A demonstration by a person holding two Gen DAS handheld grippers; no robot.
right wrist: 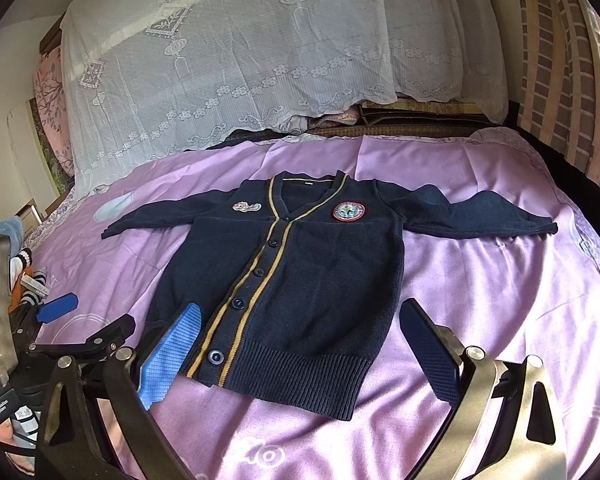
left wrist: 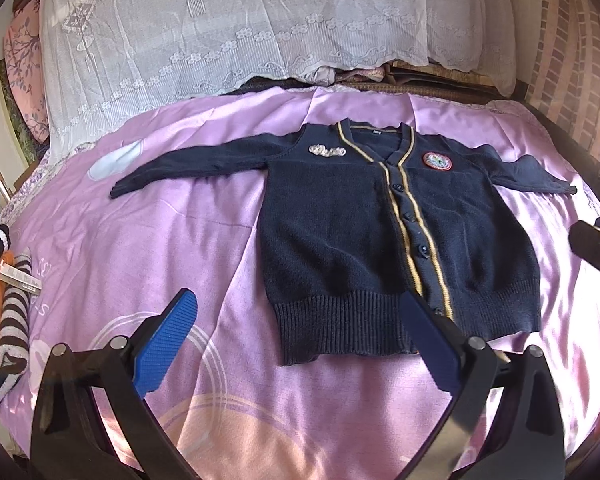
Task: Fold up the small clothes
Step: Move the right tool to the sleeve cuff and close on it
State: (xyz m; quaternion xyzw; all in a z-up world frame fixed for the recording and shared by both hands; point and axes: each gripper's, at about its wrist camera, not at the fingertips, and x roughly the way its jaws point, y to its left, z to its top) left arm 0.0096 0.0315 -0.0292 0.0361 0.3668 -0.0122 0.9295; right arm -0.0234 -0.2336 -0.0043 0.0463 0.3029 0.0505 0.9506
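Observation:
A small navy cardigan point(left wrist: 340, 224) with gold button trim and a round chest badge lies flat, face up, on the pink bedspread point(left wrist: 148, 240), both sleeves spread out sideways. It also shows in the right wrist view point(right wrist: 312, 280). My left gripper point(left wrist: 300, 328) is open and empty, hovering just in front of the cardigan's ribbed hem. My right gripper point(right wrist: 300, 332) is open and empty above the hem on the button side. The left gripper's blue finger point(right wrist: 58, 308) shows at the left of the right wrist view.
A pile of striped, orange and white clothes point(left wrist: 4, 304) lies at the bed's left edge. A white lace cover point(left wrist: 240, 28) drapes stacked bedding behind the bed. A brick-pattern wall point(left wrist: 568, 72) stands at the right.

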